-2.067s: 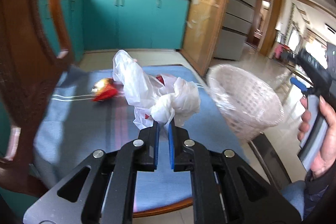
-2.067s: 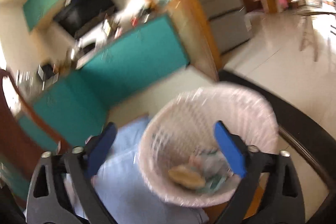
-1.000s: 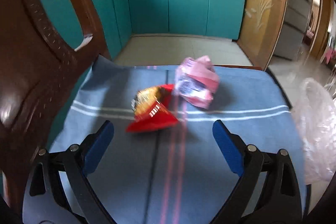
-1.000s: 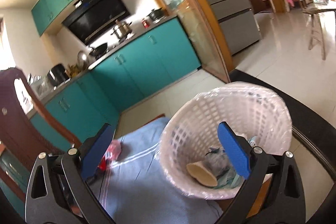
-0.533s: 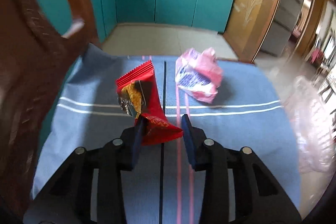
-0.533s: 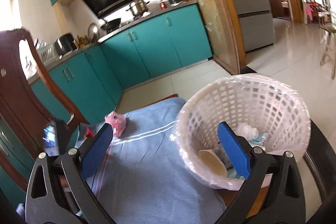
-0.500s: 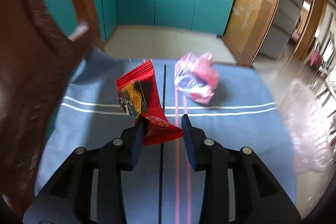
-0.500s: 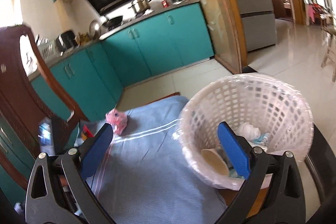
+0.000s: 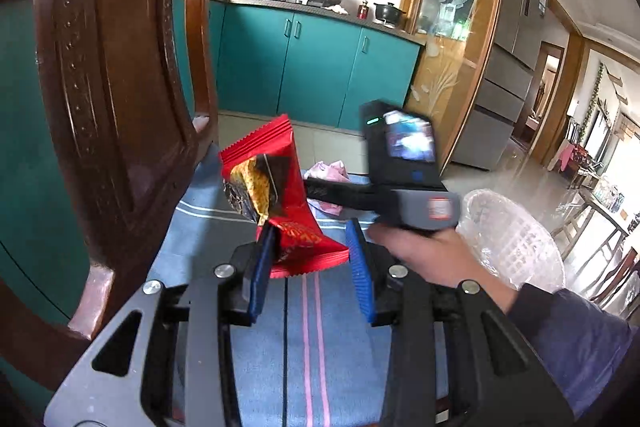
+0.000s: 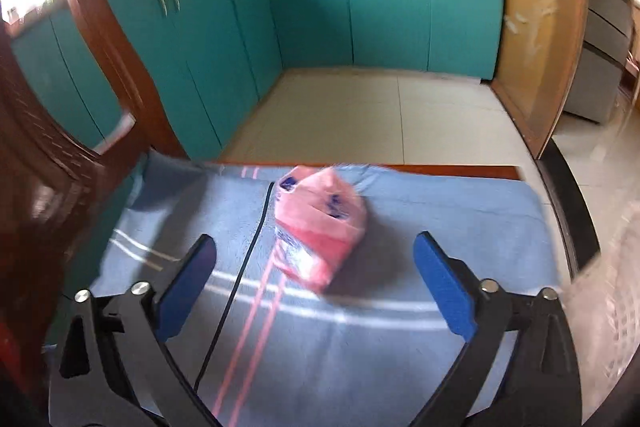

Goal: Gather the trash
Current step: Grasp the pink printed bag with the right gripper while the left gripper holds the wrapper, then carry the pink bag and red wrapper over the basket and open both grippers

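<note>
Your left gripper (image 9: 312,259) is clamped on the lower end of the red snack wrapper (image 9: 280,199); the wrapper stands up from the jaws, clear of the blue cloth (image 9: 340,367). Beyond it your right hand (image 9: 424,247) crosses the view, holding the other tool. The white basket (image 9: 516,243) sits to the right, at the cloth's edge.

Your right gripper (image 10: 316,283) has jaws apart, though they have just been closing. The pink packet (image 10: 320,223) lies on the cloth just ahead of the blue pads (image 10: 444,287), centred on the gap, with neither pad touching it. Teal cabinets (image 10: 320,11) stand farthest back.
</note>
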Demonstrator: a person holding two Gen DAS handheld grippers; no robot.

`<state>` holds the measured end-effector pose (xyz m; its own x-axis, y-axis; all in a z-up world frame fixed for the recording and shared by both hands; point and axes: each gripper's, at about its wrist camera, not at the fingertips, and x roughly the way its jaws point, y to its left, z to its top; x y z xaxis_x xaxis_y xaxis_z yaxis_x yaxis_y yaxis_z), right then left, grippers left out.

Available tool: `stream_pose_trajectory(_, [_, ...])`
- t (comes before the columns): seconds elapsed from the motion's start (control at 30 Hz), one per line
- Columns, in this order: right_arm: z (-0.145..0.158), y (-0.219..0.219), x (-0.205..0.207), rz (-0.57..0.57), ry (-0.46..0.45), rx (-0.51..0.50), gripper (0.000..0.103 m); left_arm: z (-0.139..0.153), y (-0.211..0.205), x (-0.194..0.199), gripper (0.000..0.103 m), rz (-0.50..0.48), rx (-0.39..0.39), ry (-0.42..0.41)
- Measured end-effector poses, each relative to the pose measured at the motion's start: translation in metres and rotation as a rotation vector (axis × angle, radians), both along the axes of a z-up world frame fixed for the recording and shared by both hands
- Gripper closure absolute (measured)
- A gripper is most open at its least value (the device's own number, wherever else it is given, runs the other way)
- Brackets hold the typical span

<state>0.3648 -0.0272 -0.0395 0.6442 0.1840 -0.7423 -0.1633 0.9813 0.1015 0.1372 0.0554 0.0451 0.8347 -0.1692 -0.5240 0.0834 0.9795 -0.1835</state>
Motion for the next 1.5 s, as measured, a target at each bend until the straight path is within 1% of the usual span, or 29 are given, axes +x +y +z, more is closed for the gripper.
stream_pose_trajectory(0.03, [-0.007, 0.005, 0.007, 0.01, 0.031, -0.028, 0.052, -0.001, 0.002, 0.001, 0.066, -0.001, 0.0, 0.002])
stream_pose_trajectory(0.07, [-0.011, 0.006, 0.009, 0.014, 0.063, -0.045, 0.072, -0.001, 0.003, 0.003, 0.066, -0.002, -0.002, 0.005])
stream_pose_trajectory(0.1, [-0.012, 0.005, 0.006, 0.013, 0.069, -0.036, 0.079, -0.002, 0.004, 0.004, 0.066, -0.005, -0.005, 0.007])
stream_pose_trajectory(0.17, [0.004, -0.002, -0.016, 0.011, 0.003, -0.025, 0.081, -0.003, -0.001, 0.004, 0.066, -0.008, 0.003, 0.009])
stream_pose_trajectory(0.2, [0.015, -0.009, -0.033, 0.014, -0.031, -0.01, 0.081, -0.003, -0.003, 0.002, 0.066, -0.007, 0.013, 0.01])
stream_pose_trajectory(0.3, [0.042, -0.029, -0.083, 0.021, -0.095, 0.029, 0.081, -0.003, -0.007, -0.001, 0.066, -0.007, 0.021, 0.018])
stream_pose_trajectory(0.43, [0.074, -0.068, -0.163, 0.007, -0.171, 0.061, 0.081, -0.002, -0.01, 0.003, 0.066, -0.008, 0.023, 0.027])
stream_pose_trajectory(0.5, [0.079, -0.085, -0.193, -0.01, -0.175, 0.091, 0.081, -0.002, -0.014, 0.004, 0.066, -0.013, 0.026, 0.033])
stream_pose_trajectory(0.6, [0.07, -0.1, -0.219, -0.03, -0.168, 0.097, 0.081, -0.001, -0.02, 0.005, 0.066, -0.021, 0.035, 0.032])
stream_pose_trajectory(0.7, [0.06, -0.106, -0.226, -0.03, -0.143, 0.119, 0.081, -0.003, -0.026, 0.006, 0.066, -0.028, 0.045, 0.032])
stream_pose_trajectory(0.8, [0.059, -0.107, -0.225, -0.028, -0.144, 0.116, 0.081, -0.005, -0.033, 0.008, 0.066, -0.036, 0.057, 0.036])
stream_pose_trajectory(0.87, [0.059, -0.109, -0.224, -0.031, -0.137, 0.135, 0.081, -0.007, -0.037, 0.009, 0.066, -0.038, 0.069, 0.038])
stream_pose_trajectory(1.03, [0.063, -0.114, -0.23, -0.028, -0.145, 0.147, 0.081, -0.01, -0.04, 0.012, 0.066, -0.044, 0.083, 0.044])
stream_pose_trajectory(1.13, [0.07, -0.125, -0.233, -0.056, -0.179, 0.165, 0.081, -0.011, -0.041, 0.012, 0.066, -0.046, 0.087, 0.046])
stream_pose_trajectory(1.2, [0.078, -0.137, -0.234, -0.099, -0.22, 0.17, 0.081, -0.011, -0.043, 0.012, 0.066, -0.053, 0.091, 0.045])
stream_pose_trajectory(1.27, [0.088, -0.163, -0.234, -0.189, -0.275, 0.176, 0.081, -0.012, -0.044, 0.012, 0.065, -0.063, 0.096, 0.045])
stream_pose_trajectory(1.3, [0.092, -0.183, -0.232, -0.255, -0.297, 0.184, 0.081, -0.013, -0.046, 0.013, 0.065, -0.069, 0.101, 0.047])
stream_pose_trajectory(1.37, [0.09, -0.211, -0.227, -0.346, -0.299, 0.191, 0.08, -0.017, -0.05, 0.014, 0.065, -0.081, 0.112, 0.055])
stream_pose_trajectory(1.4, [0.086, -0.225, -0.223, -0.38, -0.286, 0.201, 0.073, -0.019, -0.053, 0.015, 0.065, -0.09, 0.115, 0.061])
stream_pose_trajectory(1.43, [0.079, -0.237, -0.216, -0.399, -0.245, 0.208, 0.055, -0.021, -0.056, 0.016, 0.065, -0.099, 0.12, 0.066])
stream_pose_trajectory(1.47, [0.072, -0.246, -0.211, -0.414, -0.212, 0.219, 0.045, -0.023, -0.061, 0.017, 0.065, -0.112, 0.126, 0.074])
stream_pose_trajectory(1.5, [0.068, -0.256, -0.212, -0.448, -0.201, 0.247, 0.036, -0.026, -0.065, 0.018, 0.065, -0.121, 0.13, 0.079])
